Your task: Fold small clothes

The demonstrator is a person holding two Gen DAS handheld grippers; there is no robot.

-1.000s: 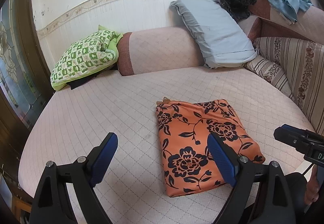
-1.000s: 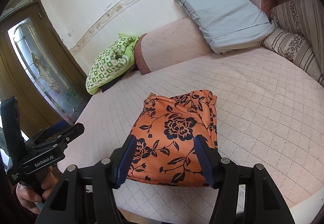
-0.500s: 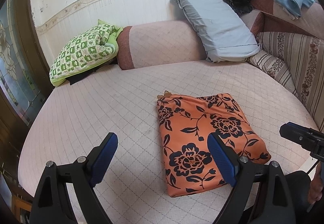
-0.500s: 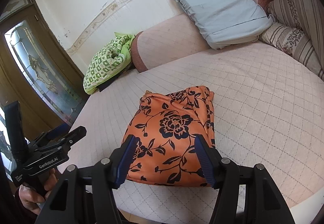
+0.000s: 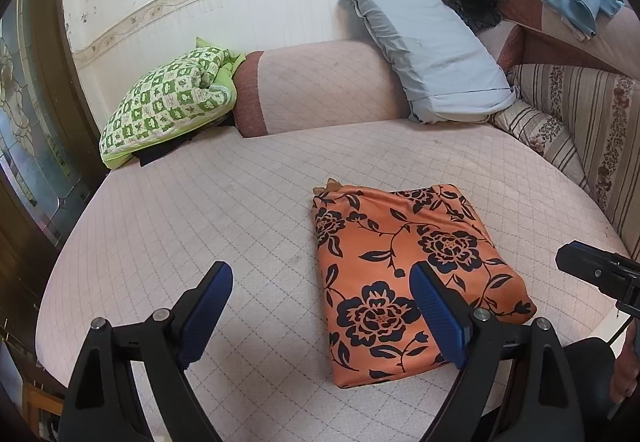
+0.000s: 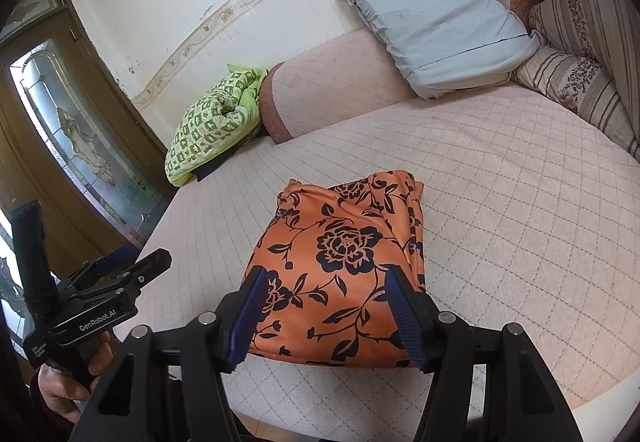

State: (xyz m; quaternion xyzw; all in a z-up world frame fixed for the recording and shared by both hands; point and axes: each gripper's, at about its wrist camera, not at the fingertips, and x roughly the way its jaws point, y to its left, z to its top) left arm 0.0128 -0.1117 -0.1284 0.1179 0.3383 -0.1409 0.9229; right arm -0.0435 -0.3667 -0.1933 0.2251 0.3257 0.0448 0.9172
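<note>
An orange cloth with black flowers lies folded into a flat rectangle on the pink quilted bed, near its front edge. My left gripper hovers open over the bed at the cloth's left side, with nothing between its pads. In the right wrist view the same cloth fills the middle. My right gripper stands open just above the cloth's near edge, and its pads are not pressing on the fabric. A hand holds the left gripper at the lower left of that view.
At the back a green checked quilt leans against a pink bolster, with a grey-blue pillow beside it. Striped cushions line the right side. A wooden glass door stands on the left.
The left wrist view has shifted only slightly. The folded cloth lies where it was, and both grippers stay open.
</note>
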